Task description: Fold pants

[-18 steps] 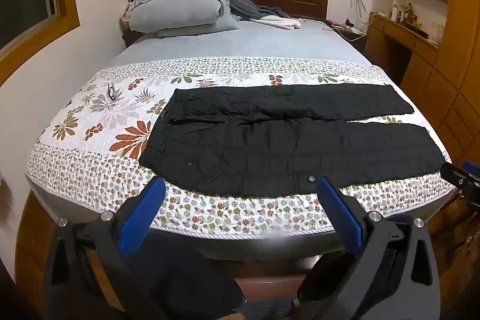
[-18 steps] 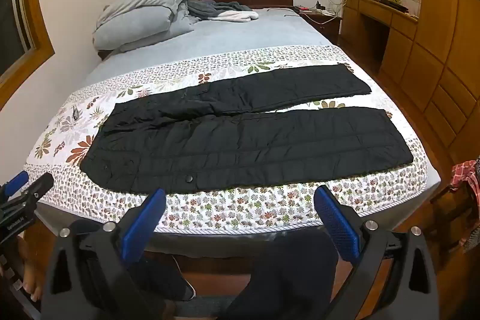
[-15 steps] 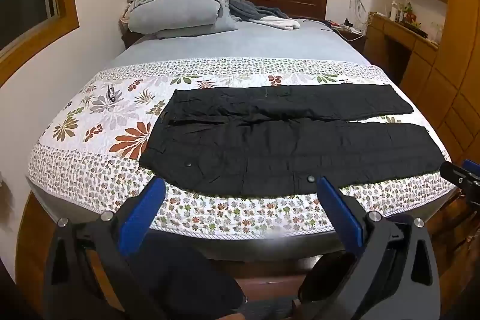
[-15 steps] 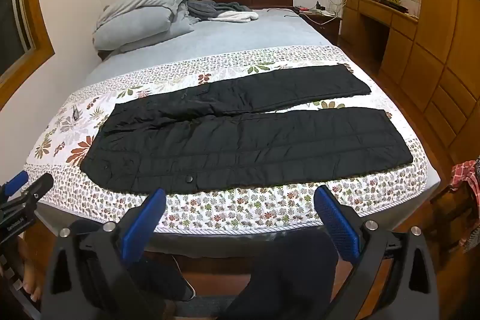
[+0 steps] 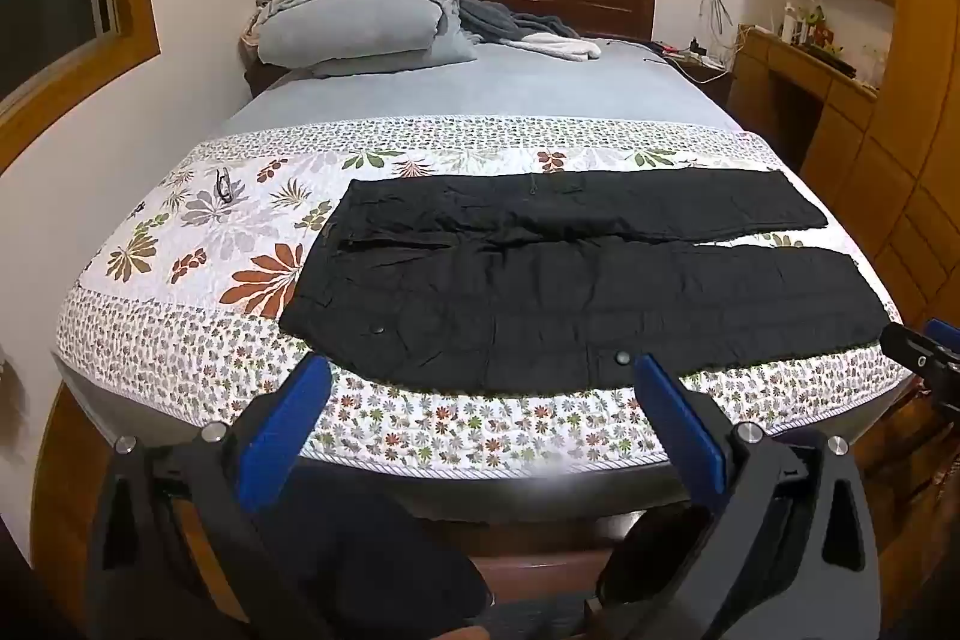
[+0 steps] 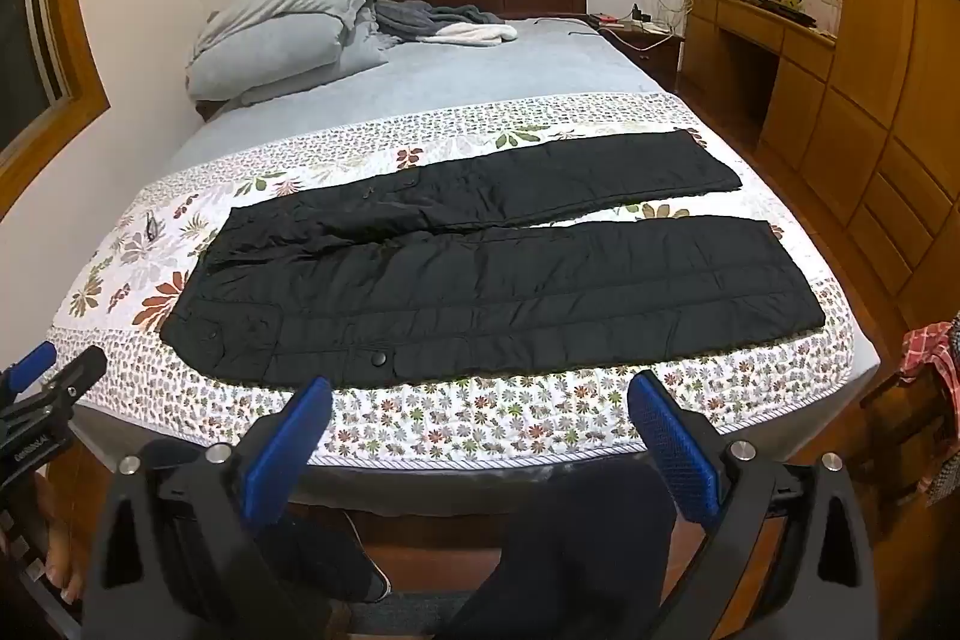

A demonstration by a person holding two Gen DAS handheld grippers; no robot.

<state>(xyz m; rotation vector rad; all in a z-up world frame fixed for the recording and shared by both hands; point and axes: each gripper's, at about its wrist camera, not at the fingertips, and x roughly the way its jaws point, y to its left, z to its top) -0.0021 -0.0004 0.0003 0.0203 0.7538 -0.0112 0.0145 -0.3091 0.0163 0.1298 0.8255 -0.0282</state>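
While pants lie flat and unchanged since 0.6 s ago, left gripper and right gripper hover wide open, empty; folding not begun.

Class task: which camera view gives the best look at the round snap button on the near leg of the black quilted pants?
The right wrist view: the round snap button on the black quilted pants lies clear between the open claw fingers, its pocket flap readable. The left wrist view shows it too, but crowded against a blue finger pad.
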